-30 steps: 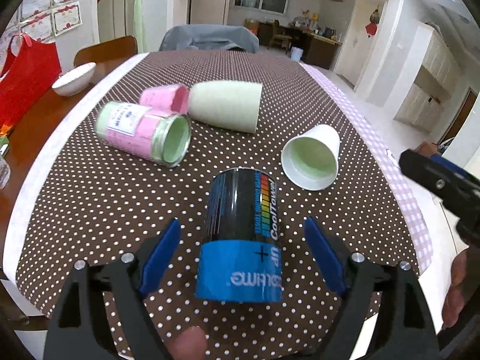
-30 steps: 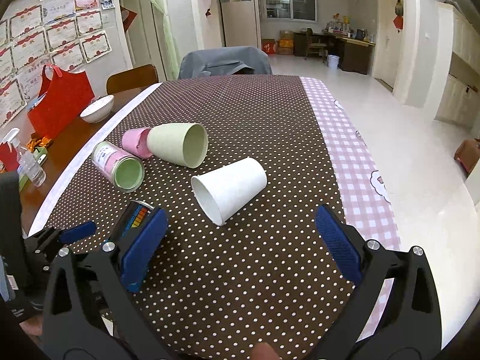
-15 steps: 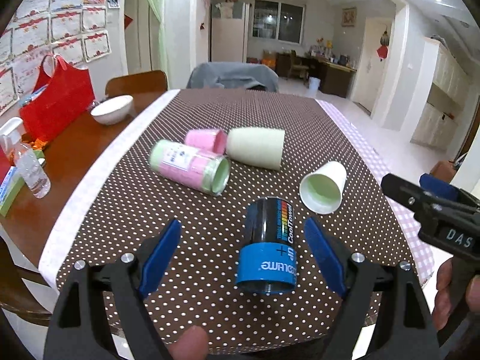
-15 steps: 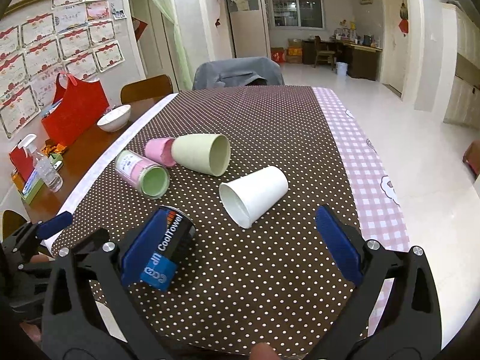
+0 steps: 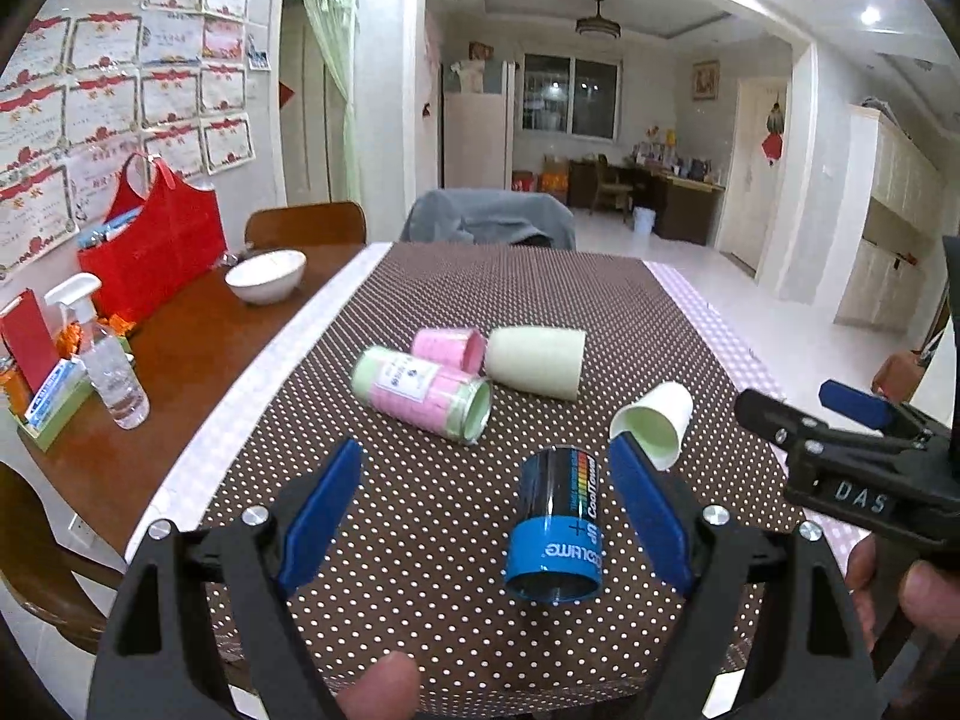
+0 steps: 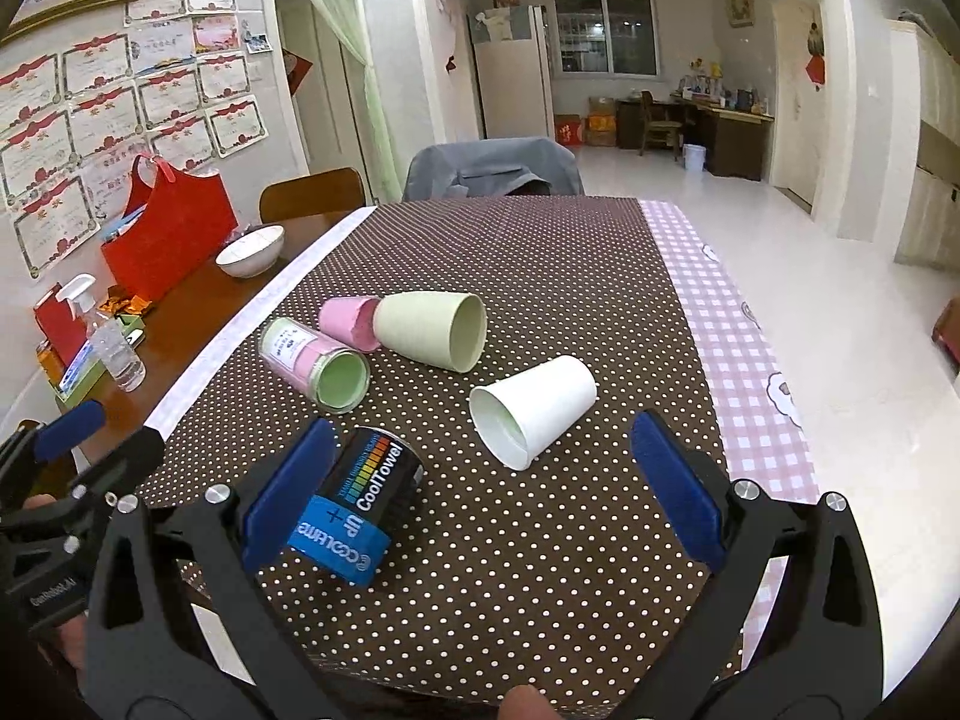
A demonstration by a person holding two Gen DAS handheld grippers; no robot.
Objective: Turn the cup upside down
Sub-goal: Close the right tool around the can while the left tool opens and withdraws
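Observation:
Several cups lie on their sides on the brown dotted tablecloth. A black and blue "CoolTowel" cup lies nearest, just ahead of my left gripper, which is open and empty. It also shows in the right wrist view. A white paper cup lies ahead of my right gripper, which is open and empty. A pink labelled cup, a small pink cup and a pale green cup lie farther back.
A white bowl, a red bag and a spray bottle stand on the bare wood at the left. A grey-covered chair stands at the far end. The table's front edge is just under the grippers.
Both grippers have pulled back and up from the table. The cups look smaller and more of the room shows. No cup has moved.

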